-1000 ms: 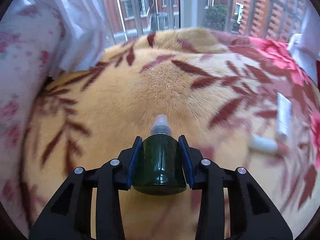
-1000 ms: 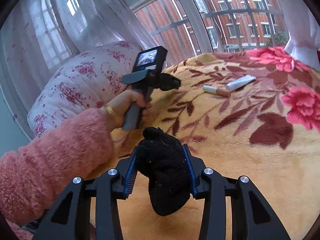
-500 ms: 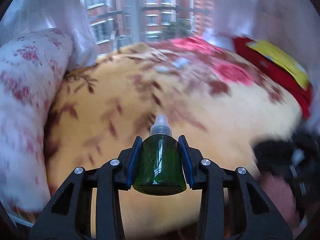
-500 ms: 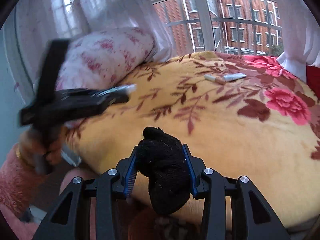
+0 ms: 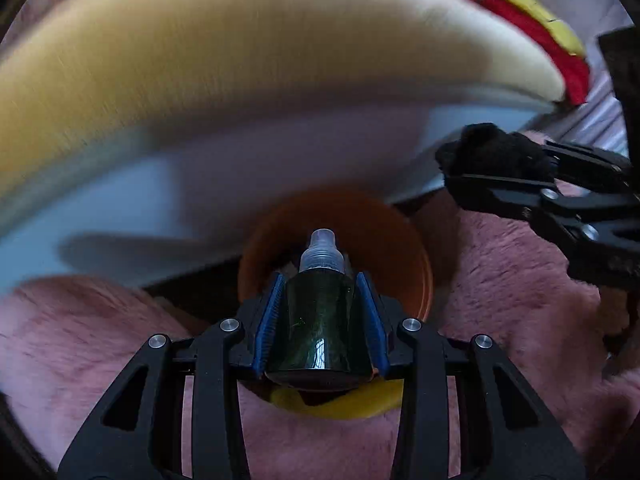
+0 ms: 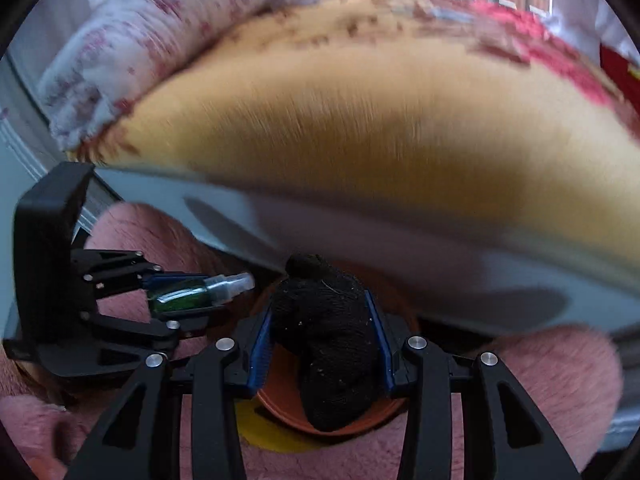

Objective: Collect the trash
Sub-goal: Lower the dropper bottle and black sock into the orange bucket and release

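My left gripper (image 5: 320, 320) is shut on a dark green spray bottle (image 5: 320, 332) with a clear nozzle, held over the mouth of an orange bin (image 5: 404, 248). The same bottle shows in the right wrist view (image 6: 188, 296). My right gripper (image 6: 324, 344) is shut on a black sock (image 6: 332, 356), held over the same orange bin (image 6: 280, 396). The right gripper with the sock also shows at the right of the left wrist view (image 5: 496, 160). The bin's inside is mostly hidden behind the held things.
The bin sits between the person's knees in fluffy pink trousers (image 5: 500, 280). The bed edge with its yellow blanket (image 6: 380, 120) and pale sheet (image 5: 200, 184) rises just behind, blurred. A floral pillow (image 6: 140, 40) lies at the upper left.
Both grippers have swung down off the bed to the orange bin between the knees, still holding the bottle and the sock. The view is blurred by motion.
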`<state>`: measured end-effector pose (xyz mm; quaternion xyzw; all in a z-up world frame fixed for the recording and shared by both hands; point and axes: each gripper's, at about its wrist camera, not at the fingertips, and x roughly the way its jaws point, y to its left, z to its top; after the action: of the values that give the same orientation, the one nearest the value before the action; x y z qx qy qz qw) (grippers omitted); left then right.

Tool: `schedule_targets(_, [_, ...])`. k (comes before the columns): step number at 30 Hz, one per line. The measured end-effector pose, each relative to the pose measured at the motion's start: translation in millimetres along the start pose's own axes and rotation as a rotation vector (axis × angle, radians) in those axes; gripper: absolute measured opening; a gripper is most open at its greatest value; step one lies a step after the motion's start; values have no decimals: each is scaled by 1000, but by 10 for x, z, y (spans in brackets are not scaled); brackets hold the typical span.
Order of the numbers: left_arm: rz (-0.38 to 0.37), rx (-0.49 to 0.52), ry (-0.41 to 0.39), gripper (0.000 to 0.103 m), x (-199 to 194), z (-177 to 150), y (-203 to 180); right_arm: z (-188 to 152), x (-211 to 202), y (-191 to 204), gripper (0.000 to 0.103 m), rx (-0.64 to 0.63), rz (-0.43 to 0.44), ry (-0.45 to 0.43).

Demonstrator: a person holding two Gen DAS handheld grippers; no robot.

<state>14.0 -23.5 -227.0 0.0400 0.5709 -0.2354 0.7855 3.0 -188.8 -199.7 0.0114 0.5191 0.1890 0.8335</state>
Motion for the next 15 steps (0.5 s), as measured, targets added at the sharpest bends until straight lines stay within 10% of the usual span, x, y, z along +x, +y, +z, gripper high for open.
schedule_targets(3, [25,-27,77,56,234,7,25,-70,110,-49,76,29,-55,0])
schedule_targets(5, [57,-41,77,72,261,1,22,-88,126,-62,76,35,-65,-2])
schedule_targets(15, [79,-40,33,77,148,7,114,-114,-14,-153,80,74,-86,-58])
